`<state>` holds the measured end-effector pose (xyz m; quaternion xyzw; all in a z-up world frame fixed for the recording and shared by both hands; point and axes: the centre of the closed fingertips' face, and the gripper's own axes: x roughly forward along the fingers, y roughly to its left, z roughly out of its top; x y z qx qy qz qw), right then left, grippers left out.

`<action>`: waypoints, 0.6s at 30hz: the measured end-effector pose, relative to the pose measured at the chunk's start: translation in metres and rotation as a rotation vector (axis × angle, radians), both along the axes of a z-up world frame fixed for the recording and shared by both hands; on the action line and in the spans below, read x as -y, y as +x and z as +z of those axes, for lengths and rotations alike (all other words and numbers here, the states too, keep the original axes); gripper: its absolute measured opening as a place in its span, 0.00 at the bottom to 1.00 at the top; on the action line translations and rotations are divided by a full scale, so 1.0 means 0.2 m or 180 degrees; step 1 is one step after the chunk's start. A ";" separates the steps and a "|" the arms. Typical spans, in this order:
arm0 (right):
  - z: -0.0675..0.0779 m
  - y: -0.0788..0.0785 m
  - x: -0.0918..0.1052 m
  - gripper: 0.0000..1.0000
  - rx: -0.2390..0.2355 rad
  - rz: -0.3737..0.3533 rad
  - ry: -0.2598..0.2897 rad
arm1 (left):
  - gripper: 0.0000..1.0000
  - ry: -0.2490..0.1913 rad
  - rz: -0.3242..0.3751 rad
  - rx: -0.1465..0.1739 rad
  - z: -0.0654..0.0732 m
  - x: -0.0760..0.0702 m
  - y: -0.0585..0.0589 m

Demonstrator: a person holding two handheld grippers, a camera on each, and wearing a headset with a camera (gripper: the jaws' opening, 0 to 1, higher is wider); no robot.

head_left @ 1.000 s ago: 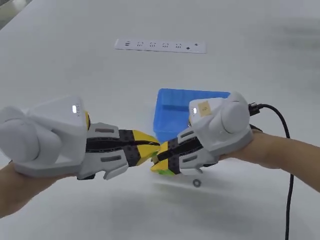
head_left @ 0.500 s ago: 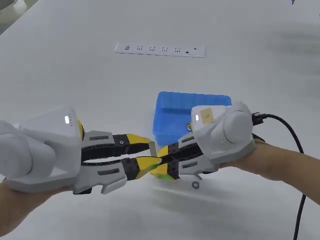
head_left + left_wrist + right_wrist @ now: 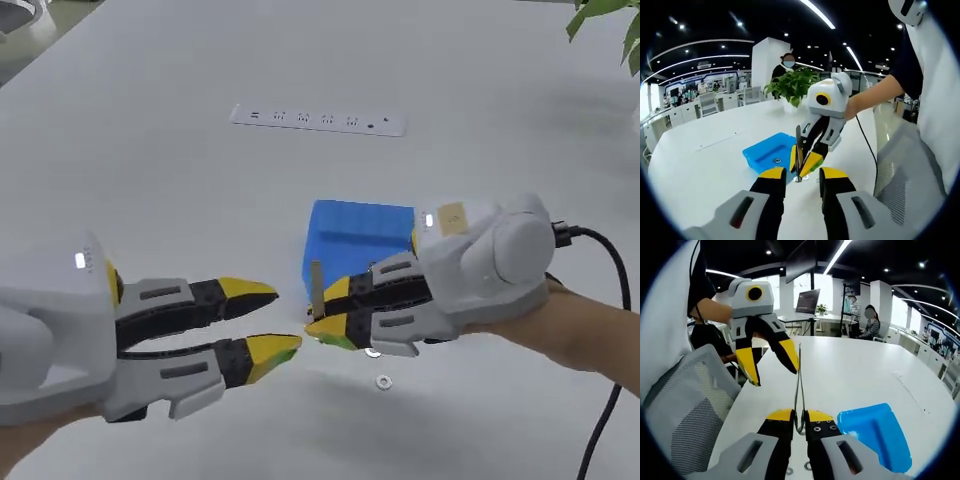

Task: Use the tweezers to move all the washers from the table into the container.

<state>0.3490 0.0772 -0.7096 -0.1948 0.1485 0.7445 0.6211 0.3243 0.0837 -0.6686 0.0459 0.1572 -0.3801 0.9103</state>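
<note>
My right gripper [image 3: 322, 324] is shut on thin metal tweezers [image 3: 316, 287], which stick up from its yellow jaw tips. The tweezers [image 3: 799, 382] run forward between my own shut jaws [image 3: 800, 416] in the right gripper view. To the left, apart from them, my left gripper [image 3: 285, 320] stands open with nothing in it. The left gripper view looks past its spread jaws [image 3: 803, 176] at the right gripper [image 3: 802, 167] and the tweezers [image 3: 798, 150]. A blue container [image 3: 355, 235] lies just behind the right gripper. Two washers [image 3: 383, 382] lie on the table below that gripper.
A white power strip [image 3: 318, 120] lies at the far side of the white table. A black cable [image 3: 603, 260] trails from the right gripper. Plant leaves [image 3: 612, 20] hang at the top right. One washer [image 3: 777, 160] lies inside the container [image 3: 767, 152].
The two grippers were tip to tip; the left one has opened and drawn back to the left. The tweezers stay in the right gripper, now standing free.
</note>
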 end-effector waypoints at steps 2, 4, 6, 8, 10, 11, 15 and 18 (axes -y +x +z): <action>0.04 0.02 0.01 0.10 0.0021 -0.0052 0.0049 | 0.35 -0.0067 0.0064 -0.0005 0.00 -0.01 -0.01; 0.09 0.05 0.03 0.10 0.0051 -0.0107 0.0099 | 0.37 -0.0078 0.0100 -0.0006 0.00 -0.02 -0.02; 0.13 0.09 0.04 0.10 0.0076 -0.0177 0.0147 | 0.41 -0.0077 0.0126 -0.0027 -0.01 -0.02 -0.03; 0.17 0.14 0.06 0.10 0.0103 -0.0262 0.0205 | 0.45 -0.0091 0.0160 -0.0014 -0.01 -0.03 -0.04; 0.21 0.19 0.08 0.10 0.0111 -0.0377 0.0257 | 0.49 -0.0142 0.0213 -0.0020 -0.01 -0.04 -0.04; 0.22 0.22 0.08 0.10 0.0119 -0.0427 0.0281 | 0.50 -0.0148 0.0225 -0.0016 -0.01 -0.04 -0.04; 0.23 0.32 0.11 0.10 0.0186 -0.0591 0.0260 | 0.60 -0.0173 0.0312 -0.0007 -0.02 -0.06 -0.04; 0.21 0.40 0.13 0.10 0.0168 -0.0731 0.0263 | 0.68 -0.0212 0.0410 -0.0009 -0.03 -0.08 -0.04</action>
